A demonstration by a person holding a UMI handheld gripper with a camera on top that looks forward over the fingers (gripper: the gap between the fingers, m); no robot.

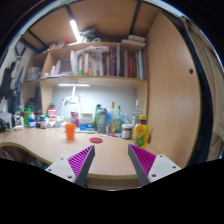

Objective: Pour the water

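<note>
Our gripper hangs open, empty; we should approach the orange cup level, squarely, though it's probably well ahead

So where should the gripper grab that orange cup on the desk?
Probably around the middle of the orange cup, coming straight in from the front at desk level. It stands upright and apart from the bottles, so its round sides look free for the fingers. The gripper is open, and the cup is far beyond it.
</note>
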